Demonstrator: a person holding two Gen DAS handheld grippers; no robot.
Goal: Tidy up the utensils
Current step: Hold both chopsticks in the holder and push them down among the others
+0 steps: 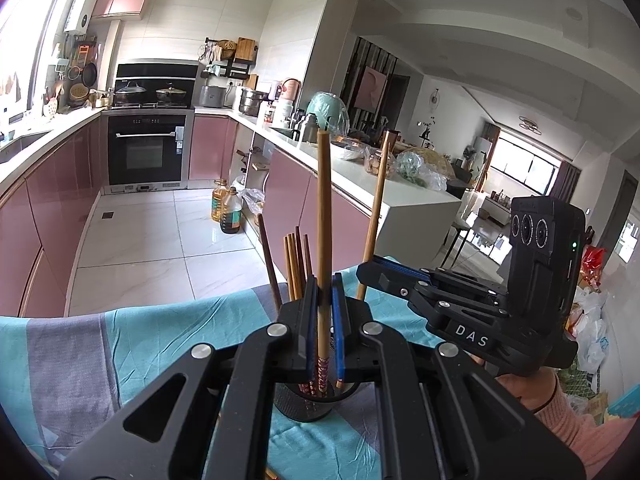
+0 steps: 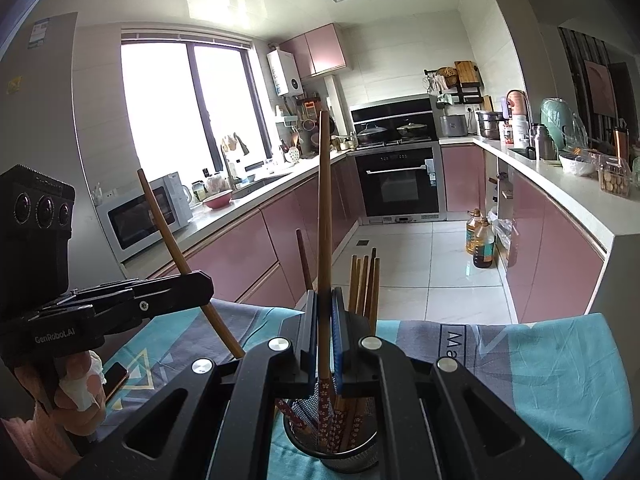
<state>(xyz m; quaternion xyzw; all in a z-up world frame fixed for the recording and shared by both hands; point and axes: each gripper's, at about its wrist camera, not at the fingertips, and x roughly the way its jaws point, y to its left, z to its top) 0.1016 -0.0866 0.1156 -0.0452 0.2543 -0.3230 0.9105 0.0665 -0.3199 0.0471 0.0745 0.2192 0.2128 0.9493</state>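
A black mesh holder (image 1: 310, 402) stands on the teal cloth and holds several wooden chopsticks (image 1: 295, 264). My left gripper (image 1: 323, 294) is shut on one long chopstick (image 1: 323, 216), upright, its patterned end down in the holder. My right gripper (image 2: 324, 312) is shut on another long chopstick (image 2: 325, 208), also upright with its patterned end in the holder (image 2: 334, 446). Each gripper shows in the other's view: the right (image 1: 374, 266) with its chopstick (image 1: 376, 208), the left (image 2: 200, 280) with its chopstick (image 2: 176, 248). Several more chopsticks (image 2: 364, 284) lean in the holder.
The table wears a teal and grey cloth (image 1: 140, 344). A phone (image 2: 116, 378) lies on the cloth by the left hand. Behind are pink kitchen cabinets (image 2: 248, 248), an oven (image 2: 400, 180), oil bottles (image 2: 482, 240) on the floor and a cluttered counter (image 1: 400, 184).
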